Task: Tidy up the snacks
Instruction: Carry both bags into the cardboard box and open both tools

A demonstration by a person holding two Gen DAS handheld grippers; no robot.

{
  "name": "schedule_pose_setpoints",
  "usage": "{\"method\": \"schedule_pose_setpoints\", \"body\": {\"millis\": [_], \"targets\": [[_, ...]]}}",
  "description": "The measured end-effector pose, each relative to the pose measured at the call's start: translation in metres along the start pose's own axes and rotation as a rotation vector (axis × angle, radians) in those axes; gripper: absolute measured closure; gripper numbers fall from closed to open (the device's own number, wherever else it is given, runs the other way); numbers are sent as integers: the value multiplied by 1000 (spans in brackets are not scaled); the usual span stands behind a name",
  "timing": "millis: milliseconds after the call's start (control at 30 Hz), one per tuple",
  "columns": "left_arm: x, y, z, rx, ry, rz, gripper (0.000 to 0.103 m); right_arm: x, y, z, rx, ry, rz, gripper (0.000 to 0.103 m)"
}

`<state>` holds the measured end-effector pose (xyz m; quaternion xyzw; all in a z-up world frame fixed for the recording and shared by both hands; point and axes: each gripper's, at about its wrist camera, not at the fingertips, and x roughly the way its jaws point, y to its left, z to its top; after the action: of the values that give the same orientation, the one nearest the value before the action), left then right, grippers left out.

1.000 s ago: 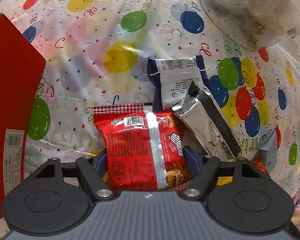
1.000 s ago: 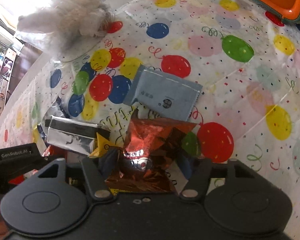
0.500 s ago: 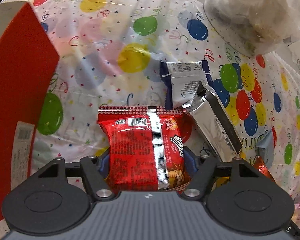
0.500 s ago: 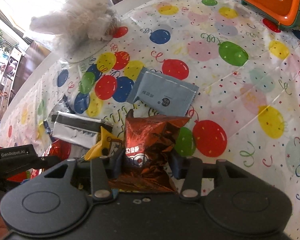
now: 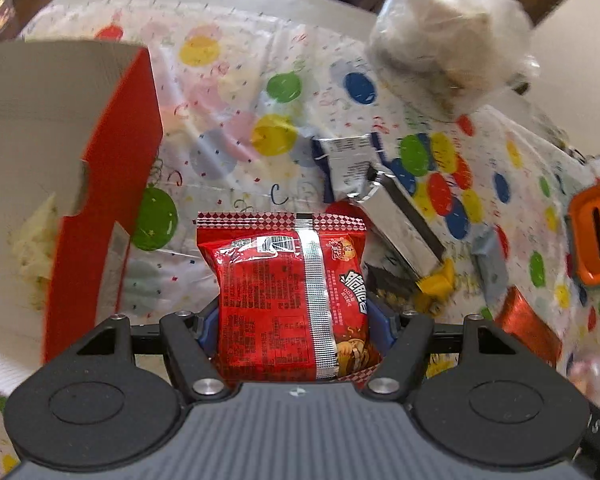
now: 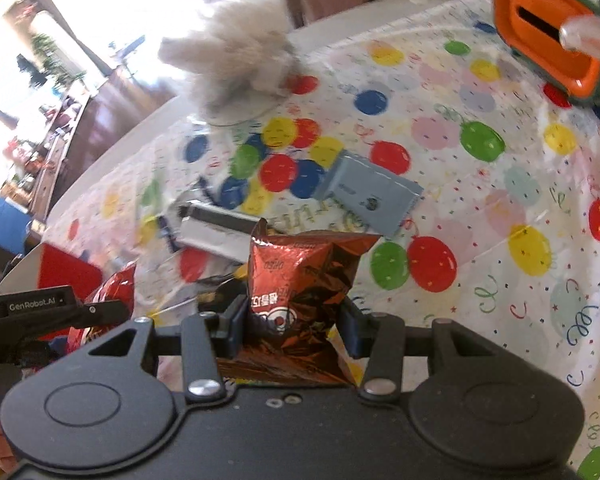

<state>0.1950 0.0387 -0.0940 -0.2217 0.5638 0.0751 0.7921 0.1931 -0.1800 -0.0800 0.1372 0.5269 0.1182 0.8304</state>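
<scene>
While both of my cameras look across the balloon-print tablecloth (image 5: 228, 92), only my left wrist view shows the inside of the red cardboard box (image 5: 112, 184), which stands open at the left with something pale lying in it; my right wrist view catches just a red corner of that box (image 6: 66, 270). A clear bag of white fluffy stuff (image 5: 448, 36) sits at the far edge of the table in both views. An orange-topped container (image 6: 544, 36) with a dark slot shows large in my right view and only as a sliver at the right edge of my left view.

My left gripper (image 5: 294, 320) is closed on a red snack packet (image 5: 288, 292), pinched at its lower half, seam side up, just beside the box wall. My right gripper (image 6: 292, 320) is closed on a crinkled copper-red foil bag (image 6: 300, 280), held upright above the cloth.

Loose on the cloth lie a silver wrapper (image 5: 400, 224), touching a white and blue packet (image 5: 346, 164) that only my left view shows clearly, a grey-blue sachet (image 6: 370, 196) that my right view shows flat and whole, and a small yellow wrapper (image 5: 436, 284) near the silver wrapper. I cannot tell what lies under it.
</scene>
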Motion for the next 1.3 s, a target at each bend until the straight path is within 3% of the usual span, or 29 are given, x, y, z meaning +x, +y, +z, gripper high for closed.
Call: {"method": "schedule_pose_setpoints", "body": {"millis": [300,700,967,1300], "targets": [[-64,12,-27,122,-115,-5,34,-31,52,-11,-140,-25,81,58],[-132,58,-44,201,-296,58,33,-44,150,-29,-344,-57,169,58],[-156,107,-40,188,-349,109,33,-38,224,-41,-489,-79,216,58],[-161,178,-20,162,-343,170,33,3,298,-55,-627,-47,221,57]]}}
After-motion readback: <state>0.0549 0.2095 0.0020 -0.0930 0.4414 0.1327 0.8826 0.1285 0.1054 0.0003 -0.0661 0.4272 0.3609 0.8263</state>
